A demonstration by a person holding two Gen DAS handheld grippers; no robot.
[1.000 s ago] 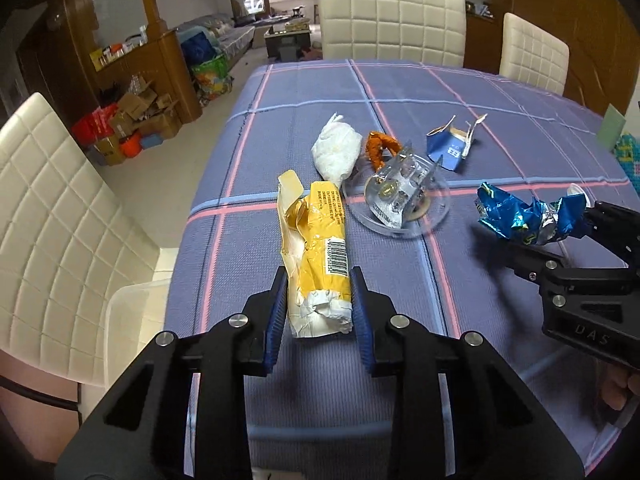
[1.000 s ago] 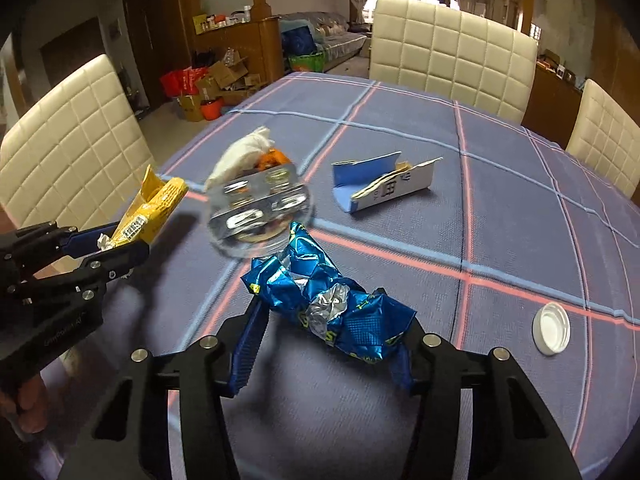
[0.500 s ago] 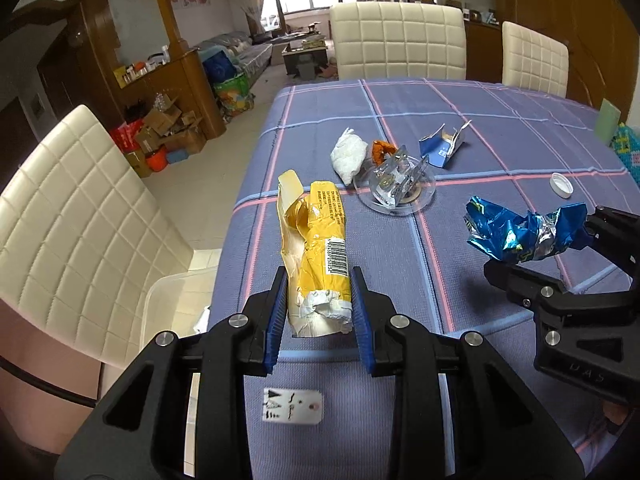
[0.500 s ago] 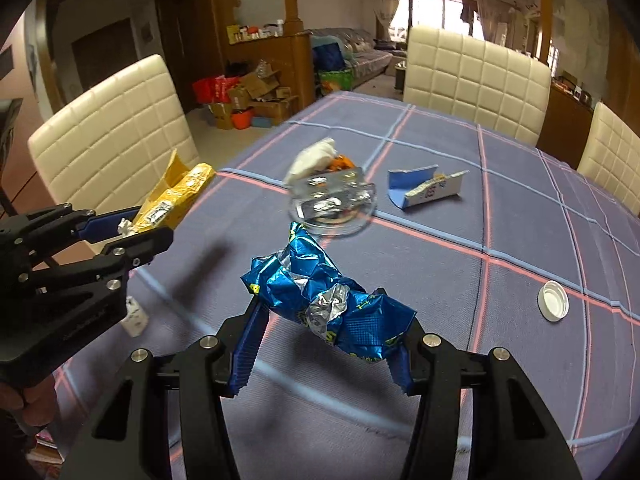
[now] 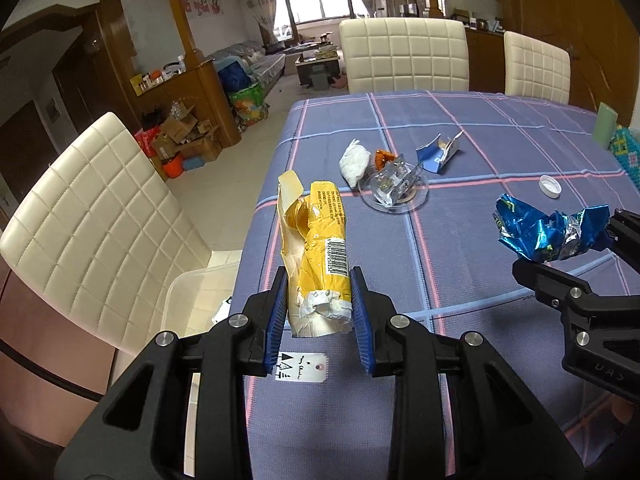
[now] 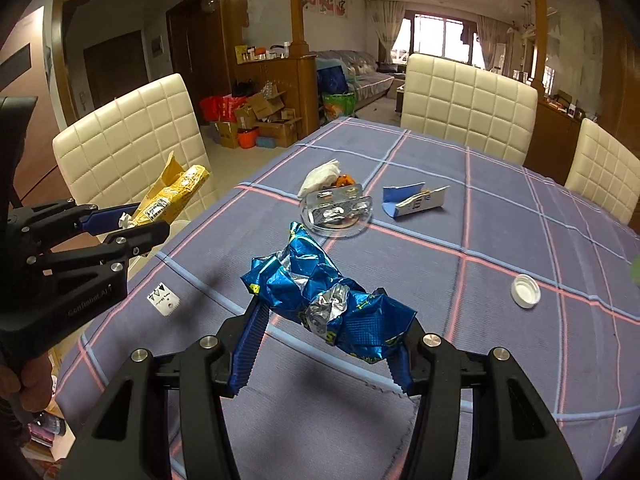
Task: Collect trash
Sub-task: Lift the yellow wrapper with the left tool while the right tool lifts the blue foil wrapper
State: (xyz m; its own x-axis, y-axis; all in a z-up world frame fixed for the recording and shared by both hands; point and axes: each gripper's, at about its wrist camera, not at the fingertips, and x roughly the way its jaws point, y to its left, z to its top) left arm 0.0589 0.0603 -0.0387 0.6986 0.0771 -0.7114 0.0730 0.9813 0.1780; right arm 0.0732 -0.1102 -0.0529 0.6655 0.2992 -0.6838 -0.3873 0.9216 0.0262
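My left gripper (image 5: 319, 316) is shut on a crumpled yellow wrapper (image 5: 318, 248), held in the air above the near edge of the table; from the right wrist view the same wrapper (image 6: 172, 196) shows at the left. My right gripper (image 6: 326, 344) is shut on a crumpled blue foil bag (image 6: 324, 300), also lifted off the table; the blue foil bag (image 5: 548, 232) appears at the right in the left wrist view. Further back on the blue checked tablecloth (image 5: 480, 252) lie a white tissue wad (image 5: 354, 160), an orange scrap (image 5: 383, 157), a clear lid with blister packs (image 5: 396, 190) and a torn blue carton (image 5: 438, 150).
A white bottle cap (image 6: 525, 290) and a small white tag (image 6: 165, 300) lie on the cloth. A clear plastic bin (image 5: 200, 296) stands on the floor left of the table, beside a cream padded chair (image 5: 88, 216). More chairs (image 5: 404, 56) stand at the far end.
Both grippers have pulled back toward the near edge and risen with their wrappers still gripped. The trash left on the table looks farther away, and the white tag and floor bin have come into view.
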